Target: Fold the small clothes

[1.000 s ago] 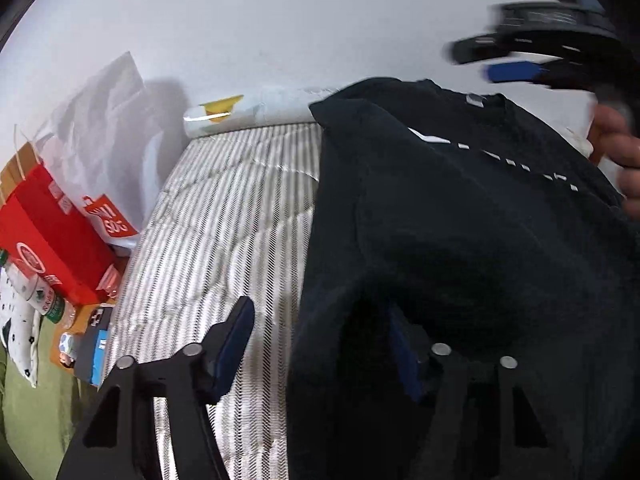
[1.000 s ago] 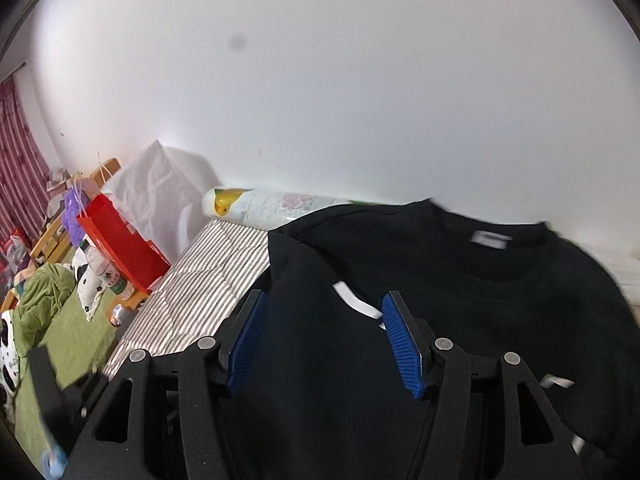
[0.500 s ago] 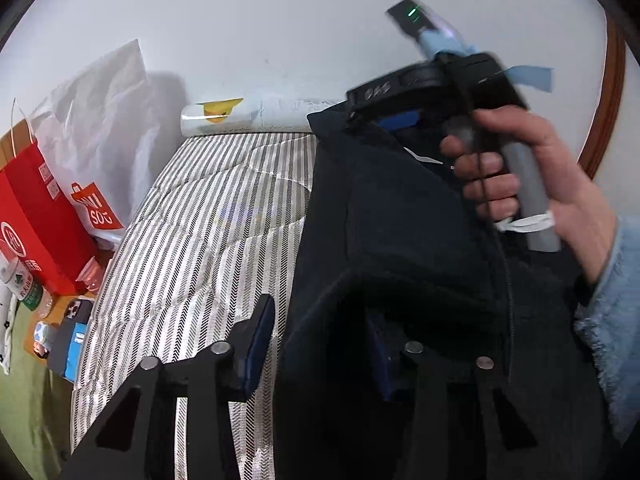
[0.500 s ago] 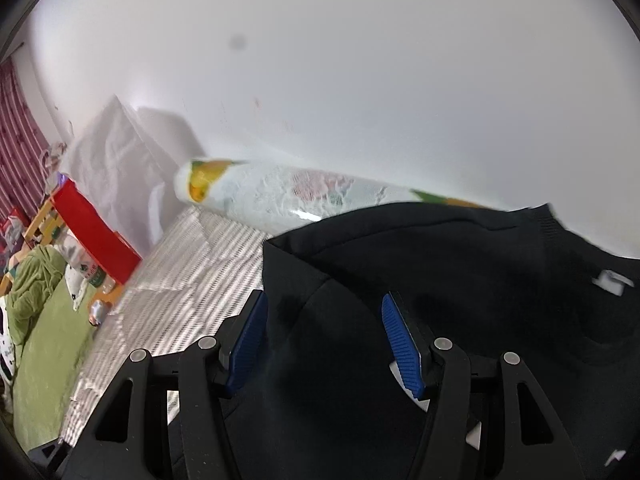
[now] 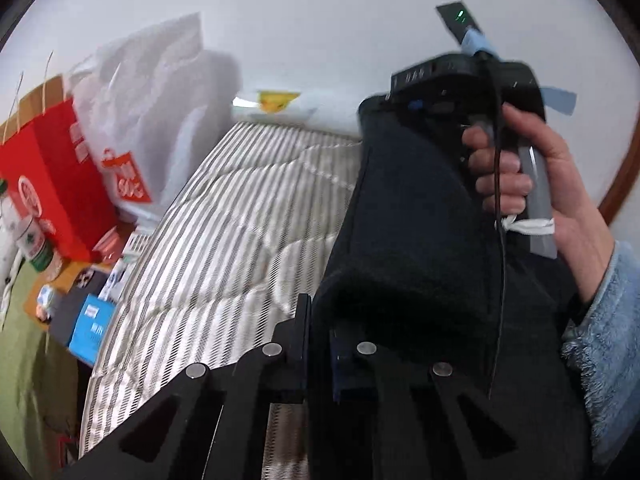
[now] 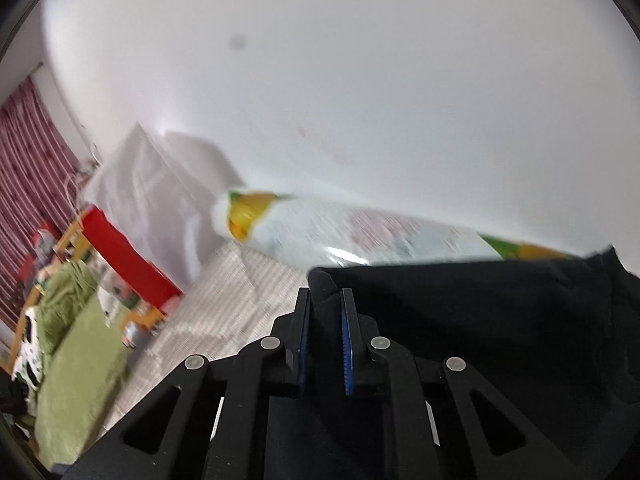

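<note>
Both hand-held grippers, left point(image 5: 318, 344) and right point(image 6: 325, 340), have closed on the shirt point(image 5: 408, 216), now lifted over the bed point(image 5: 224, 232); next we judge we fold it across, edges matched.

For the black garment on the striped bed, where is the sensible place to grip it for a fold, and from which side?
Grip the black garment along its folded left edge, coming from the striped bedcover side. That edge is free and raised over the cover. The left gripper and right gripper both clamp that edge, near and far ends, judging from how the cloth hangs between them.
</note>
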A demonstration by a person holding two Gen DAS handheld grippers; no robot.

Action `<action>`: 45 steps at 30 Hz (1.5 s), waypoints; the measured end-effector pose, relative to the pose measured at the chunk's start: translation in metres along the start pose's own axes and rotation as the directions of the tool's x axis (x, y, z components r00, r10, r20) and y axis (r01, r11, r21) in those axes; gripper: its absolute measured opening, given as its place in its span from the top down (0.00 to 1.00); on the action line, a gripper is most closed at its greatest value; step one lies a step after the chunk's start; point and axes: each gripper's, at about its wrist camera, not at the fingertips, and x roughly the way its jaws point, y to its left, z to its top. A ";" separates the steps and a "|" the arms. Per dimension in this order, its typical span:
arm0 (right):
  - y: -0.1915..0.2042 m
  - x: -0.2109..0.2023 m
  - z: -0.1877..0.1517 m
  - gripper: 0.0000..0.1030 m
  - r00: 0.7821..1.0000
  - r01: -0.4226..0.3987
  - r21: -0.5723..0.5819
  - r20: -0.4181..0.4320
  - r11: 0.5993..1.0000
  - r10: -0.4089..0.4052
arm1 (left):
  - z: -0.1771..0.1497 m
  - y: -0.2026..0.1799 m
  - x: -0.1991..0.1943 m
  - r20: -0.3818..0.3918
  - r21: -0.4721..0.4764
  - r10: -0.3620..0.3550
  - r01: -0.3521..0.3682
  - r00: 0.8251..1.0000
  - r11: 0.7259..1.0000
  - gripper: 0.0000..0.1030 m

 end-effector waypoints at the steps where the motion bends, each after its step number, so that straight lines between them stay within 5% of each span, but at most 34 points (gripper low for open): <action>1: 0.004 0.005 0.004 0.87 1.000 -0.007 0.003 0.002 1.000 0.007 | -0.001 0.002 0.002 -0.013 -0.009 0.005 -0.005 1.000 1.000 0.93; 13: 0.009 0.054 -0.011 0.84 0.997 0.045 0.004 -0.064 0.999 -0.044 | -0.004 0.004 0.008 -0.052 0.001 0.030 -0.030 0.998 1.000 0.90; 19: 0.004 0.020 -0.007 0.59 0.999 0.046 0.062 -0.013 0.997 -0.045 | -0.003 0.004 0.008 -0.059 -0.008 0.027 -0.028 0.998 1.000 0.87; 22: 0.002 -0.016 -0.005 0.57 0.997 0.066 0.070 0.034 0.995 -0.069 | -0.002 0.002 0.003 -0.053 -0.013 0.023 -0.024 0.998 1.000 0.79; 26: -0.002 -0.071 -0.007 0.52 0.990 0.116 0.087 0.070 0.989 -0.122 | -0.001 0.001 -0.010 -0.013 -0.034 0.021 -0.021 1.000 0.999 0.40; 28: -0.005 -0.102 -0.015 0.48 0.984 0.142 0.098 0.091 0.985 -0.151 | 0.001 0.000 -0.018 0.003 -0.033 0.013 -0.013 1.000 0.999 0.40; 36: -0.039 -0.257 -0.080 0.45 0.928 0.330 0.175 0.120 0.928 -0.353 | 0.006 -0.018 -0.060 0.091 0.035 0.009 -0.012 0.996 0.999 0.40; 39: -0.055 -0.328 -0.112 0.45 0.885 0.414 0.201 0.138 0.888 -0.444 | 0.002 -0.032 -0.087 0.130 0.079 0.010 -0.021 0.991 0.997 0.40; 43: -0.088 -0.419 -0.175 0.44 0.790 0.541 0.263 0.167 0.799 -0.590 | -0.007 -0.058 -0.122 0.171 0.158 0.000 -0.028 0.985 0.987 0.40; 45: -0.113 -0.456 -0.212 0.44 0.766 0.565 0.318 0.140 0.761 -0.627 | -0.012 -0.070 -0.137 0.181 0.176 -0.015 -0.018 0.983 0.984 0.40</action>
